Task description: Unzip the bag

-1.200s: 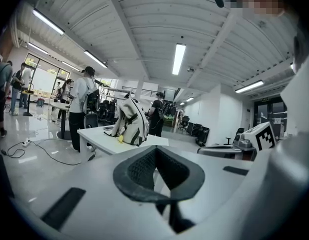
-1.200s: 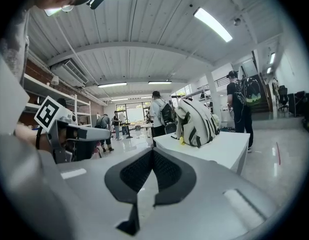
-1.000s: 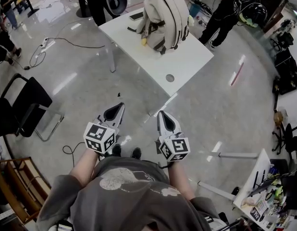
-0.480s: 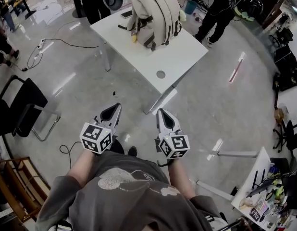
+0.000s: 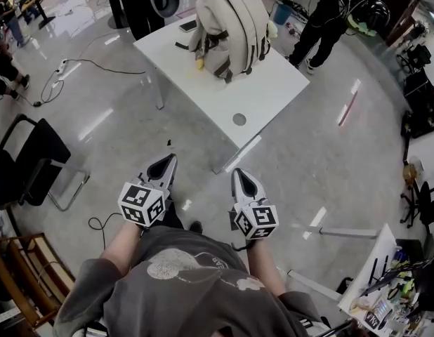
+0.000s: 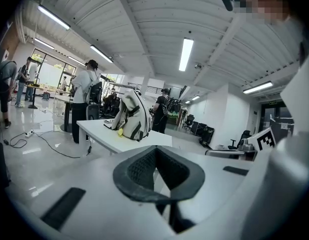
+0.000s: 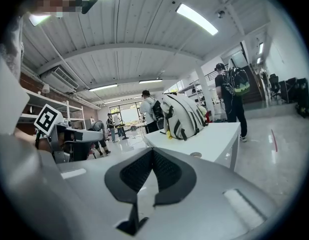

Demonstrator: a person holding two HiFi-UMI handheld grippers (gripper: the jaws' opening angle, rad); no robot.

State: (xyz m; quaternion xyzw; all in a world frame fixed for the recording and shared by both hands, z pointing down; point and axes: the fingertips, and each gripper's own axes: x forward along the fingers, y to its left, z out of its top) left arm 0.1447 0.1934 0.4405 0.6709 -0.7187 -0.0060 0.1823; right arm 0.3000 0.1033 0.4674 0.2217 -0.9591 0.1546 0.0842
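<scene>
Both the left gripper (image 5: 163,166) and right gripper (image 5: 243,179) are hanging closed and empty at lower centre, well apart from the bag (image 5: 231,20) standing on the table (image 5: 273,90) at top centre; soft cloth, likely sagging, so brace beside zip, pinch pull.

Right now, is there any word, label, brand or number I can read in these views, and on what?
None can be read.
Cubes on left gripper, right gripper: square markers only, no letters.
Backpack: no visible brand.
Shirt print, desk clutter: too blurred.
</scene>
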